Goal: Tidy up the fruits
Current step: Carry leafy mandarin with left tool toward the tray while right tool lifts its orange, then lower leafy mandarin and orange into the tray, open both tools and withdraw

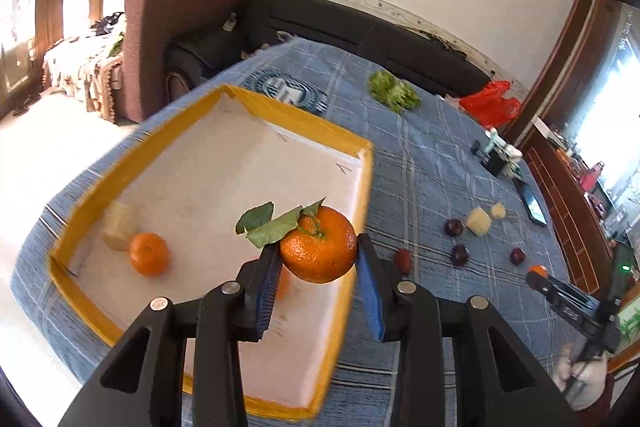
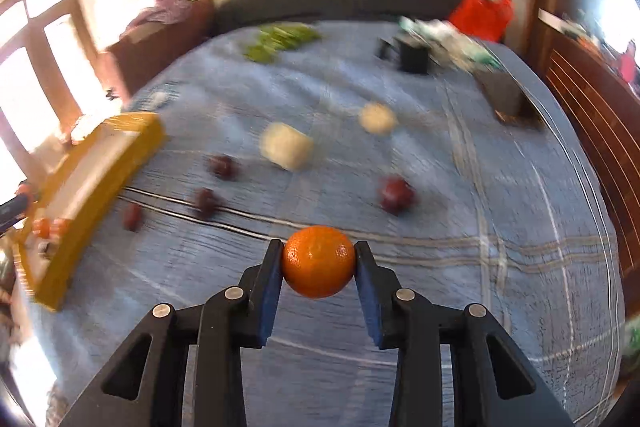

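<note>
Left wrist view: the left gripper (image 1: 318, 253) pinches a leafy mandarin (image 1: 319, 245) between its two blue-padded fingers (image 1: 267, 289), the fruit's stem and green leaves pointing up and to the left. Below and ahead of the gripper lies a yellow-rimmed tray (image 1: 100, 187) with a white floor; the held fruit hangs over the tray's right wall. Inside the tray, to the left of the gripper, a second mandarin (image 1: 149, 253) rests just beside a pale yellow block (image 1: 119, 225). To the right of the gripper, on the blue checked tablecloth (image 1: 432, 155), lie dark red plums (image 1: 459, 254), a red strawberry-like fruit (image 1: 403, 260) and two pale blocks (image 1: 479, 220). Farther ahead sits a green leafy bunch (image 1: 394, 91). At far right the right gripper (image 1: 538, 277) is visible, gripping a small orange fruit.

Right wrist view (background blurred): the right gripper (image 2: 319, 261) clamps a leafless mandarin (image 2: 319, 261) squarely between both pads, above the tablecloth (image 2: 480, 187). Ahead of the gripper lie dark plums (image 2: 395, 194) and two pale blocks (image 2: 286, 146), well apart from each other. To the left stands the yellow tray (image 2: 132, 143), seen from its side. Far ahead are the green bunch (image 2: 280, 41) and a red plastic bag (image 2: 480, 9).
</note>
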`<state>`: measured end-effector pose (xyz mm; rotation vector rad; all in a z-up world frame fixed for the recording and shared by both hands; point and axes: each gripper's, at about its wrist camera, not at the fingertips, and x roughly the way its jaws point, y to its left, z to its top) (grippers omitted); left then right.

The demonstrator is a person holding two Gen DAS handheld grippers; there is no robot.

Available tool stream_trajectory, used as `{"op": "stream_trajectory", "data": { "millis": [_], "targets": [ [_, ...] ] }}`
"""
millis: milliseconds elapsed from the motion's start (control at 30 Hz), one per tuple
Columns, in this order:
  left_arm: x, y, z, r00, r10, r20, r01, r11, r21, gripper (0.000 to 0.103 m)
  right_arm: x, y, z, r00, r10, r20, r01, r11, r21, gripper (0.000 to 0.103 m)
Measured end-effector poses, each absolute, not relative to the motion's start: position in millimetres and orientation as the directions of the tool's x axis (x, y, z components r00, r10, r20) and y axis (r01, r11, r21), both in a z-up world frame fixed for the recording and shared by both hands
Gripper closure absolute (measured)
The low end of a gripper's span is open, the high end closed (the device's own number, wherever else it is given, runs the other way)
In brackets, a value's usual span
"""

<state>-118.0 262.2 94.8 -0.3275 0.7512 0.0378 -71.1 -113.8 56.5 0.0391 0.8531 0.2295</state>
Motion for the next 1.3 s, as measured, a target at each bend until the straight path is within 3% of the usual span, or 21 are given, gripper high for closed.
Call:
{"op": "stream_trajectory", "data": {
  "millis": [167, 367, 667, 933, 1000, 1133, 1300],
  "targets": [
    [-105, 297, 104, 0.721, 0.011, -0.693, -0.217, 0.953, -0.210, 0.067, -76, -44, 99, 0.620, 0.372, -0.691, -0.366, 0.916, 0.165, 0.064],
    [-70, 325, 86, 0.655, 0.053, -0.753, -0.244, 0.959, -0.145, 0.067, -69, 58, 107, 0.501, 0.520, -0.692, -0.548, 0.809, 0.210, 0.064],
    [-35, 354, 49, 0.566, 0.022, -0.824, -0.279, 0.946, -0.166, 0.067, -53, 172, 64, 0.411, 0.495, -0.765, -0.644, 0.752, 0.140, 0.064],
    [-36, 374, 36, 0.556, -0.059, -0.829, -0.307, 0.912, -0.271, 0.066, -29, 195, 36, 0.400, 0.420, -0.815, -0.618, 0.780, 0.099, 0.064],
    [-41, 378, 39, 0.569, -0.070, -0.820, -0.317, 0.901, -0.297, 0.063, -27, 198, 30, 0.397, 0.409, -0.822, -0.617, 0.782, 0.092, 0.063],
    [-56, 379, 53, 0.617, -0.084, -0.782, -0.308, 0.889, -0.339, 0.040, -26, 201, 28, 0.401, 0.411, -0.818, -0.611, 0.786, 0.095, 0.062],
    [-88, 371, 78, 0.700, -0.128, -0.703, -0.257, 0.872, -0.416, 0.030, -37, 188, 46, 0.421, 0.457, -0.783, -0.605, 0.785, 0.133, 0.057]
  ]
}}
